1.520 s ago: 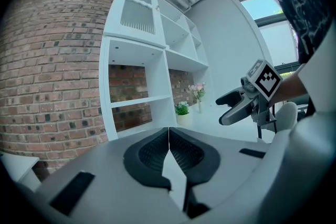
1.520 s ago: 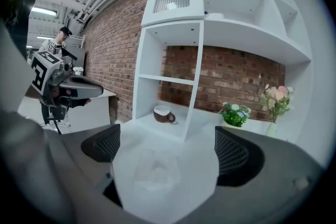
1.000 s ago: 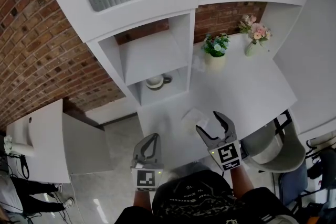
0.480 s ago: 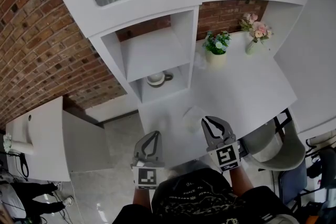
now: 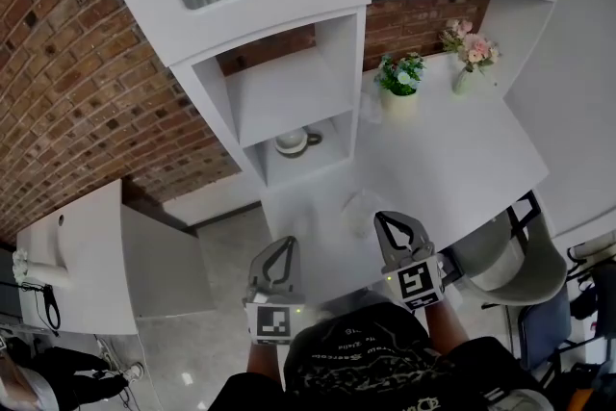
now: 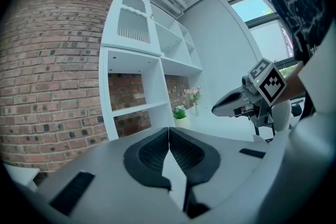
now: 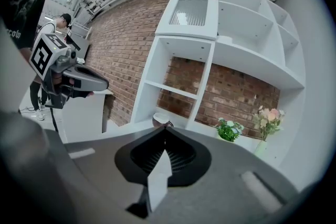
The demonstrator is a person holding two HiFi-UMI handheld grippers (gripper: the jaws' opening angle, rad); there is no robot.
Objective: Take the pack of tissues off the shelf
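White desk (image 5: 452,159) | left tongs (image 5: 287,242) closed | right tongs (image 5: 382,218) just closed, empty

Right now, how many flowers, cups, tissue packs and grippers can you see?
Flowers: 2, green plant, pink flowers
Cup: 1
Pack of tissues: 1
Grippers: 2, left gripper, right gripper
Total: 6

pale pack of tissues (image 5: 358,207) blurred, barely told from the white desk (image 5: 452,159), shelf unit (image 5: 289,91) cut off at 12 o'clock, bystander (image 5: 58,371) cropped at 8 o'clock
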